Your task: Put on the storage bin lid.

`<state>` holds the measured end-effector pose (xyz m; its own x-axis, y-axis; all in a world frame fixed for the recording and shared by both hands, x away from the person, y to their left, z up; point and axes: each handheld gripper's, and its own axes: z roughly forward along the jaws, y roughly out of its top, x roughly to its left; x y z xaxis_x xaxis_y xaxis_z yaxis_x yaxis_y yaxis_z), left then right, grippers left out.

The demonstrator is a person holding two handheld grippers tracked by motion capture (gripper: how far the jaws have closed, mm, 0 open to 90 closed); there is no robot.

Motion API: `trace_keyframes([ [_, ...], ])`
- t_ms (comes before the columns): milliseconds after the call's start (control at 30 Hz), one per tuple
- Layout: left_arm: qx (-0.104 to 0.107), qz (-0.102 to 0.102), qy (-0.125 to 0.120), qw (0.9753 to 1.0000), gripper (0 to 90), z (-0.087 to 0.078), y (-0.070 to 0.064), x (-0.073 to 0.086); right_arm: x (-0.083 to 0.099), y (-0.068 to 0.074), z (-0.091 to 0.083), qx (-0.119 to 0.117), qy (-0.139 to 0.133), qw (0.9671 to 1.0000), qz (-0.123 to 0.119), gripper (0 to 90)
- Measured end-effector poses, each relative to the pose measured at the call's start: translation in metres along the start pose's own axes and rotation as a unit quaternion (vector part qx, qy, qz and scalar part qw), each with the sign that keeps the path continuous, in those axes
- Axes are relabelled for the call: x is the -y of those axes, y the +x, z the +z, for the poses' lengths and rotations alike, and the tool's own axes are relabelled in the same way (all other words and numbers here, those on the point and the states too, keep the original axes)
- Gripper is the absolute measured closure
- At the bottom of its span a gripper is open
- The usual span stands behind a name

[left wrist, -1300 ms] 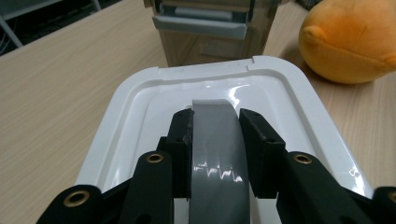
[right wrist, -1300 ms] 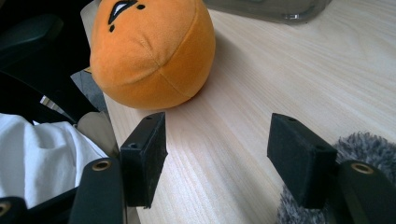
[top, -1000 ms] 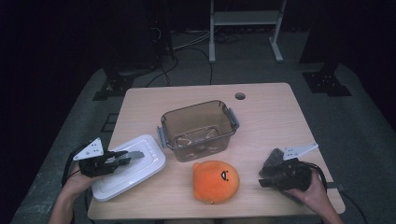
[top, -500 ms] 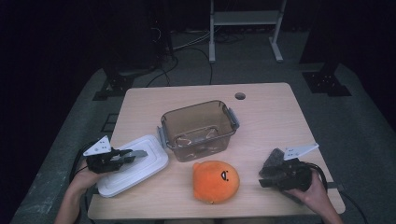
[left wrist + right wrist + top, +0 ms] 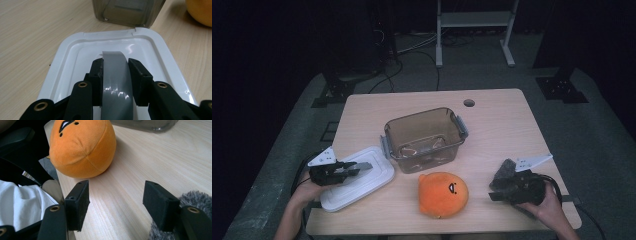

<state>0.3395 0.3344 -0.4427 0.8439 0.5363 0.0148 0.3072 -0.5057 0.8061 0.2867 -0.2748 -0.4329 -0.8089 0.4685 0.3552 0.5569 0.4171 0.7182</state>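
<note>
A white container lid [image 5: 371, 184] lies at the table's front left, with a grey handle strip [image 5: 116, 82] along its middle. My left gripper [image 5: 353, 170] is shut on that strip, and its jaws [image 5: 115, 67] press it from both sides. A clear brown plastic box [image 5: 424, 137] stands uncovered in the middle of the table, just beyond the lid [image 5: 75, 50]. An orange plush toy [image 5: 443, 194] with a small face sits in front of the box. My right gripper [image 5: 495, 192] rests at the front right, open and holding nothing, its jaws [image 5: 116, 202] pointing toward the plush [image 5: 82, 145].
A grey furry object [image 5: 507, 167] lies against the right gripper, and it also appears beside the right jaw [image 5: 195, 197]. The table [image 5: 497, 125] has a round cable hole [image 5: 469, 103] at the back. The front table edge runs close to the plush and the person's lap.
My left gripper has crept slightly rightward over the lid, and its jaws now sit on the grey handle strip. The right gripper, plush and box have stayed put.
</note>
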Motion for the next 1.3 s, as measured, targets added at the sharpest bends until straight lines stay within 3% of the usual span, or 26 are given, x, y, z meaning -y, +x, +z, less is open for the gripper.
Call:
trace_keyframes([
  [467, 0.008, -0.006, 0.008, 0.9999, 66.0, 0.006, -0.001, 0.003, 0.0, 0.0, 0.001, -0.002, 0.002, 1.0, -0.001, 36.7],
  [933, 0.005, -0.007, -0.02, 0.9998, 58.0, -0.011, -0.006, -0.003, 0.0, 0.0, 0.001, -0.002, 0.002, 1.0, -0.002, 36.7],
  [1300, 0.021, 0.001, -0.059, 0.998, 49.2, -0.031, -0.025, -0.017, -0.001, 0.001, 0.002, -0.001, 0.004, 1.0, -0.002, 36.7],
])
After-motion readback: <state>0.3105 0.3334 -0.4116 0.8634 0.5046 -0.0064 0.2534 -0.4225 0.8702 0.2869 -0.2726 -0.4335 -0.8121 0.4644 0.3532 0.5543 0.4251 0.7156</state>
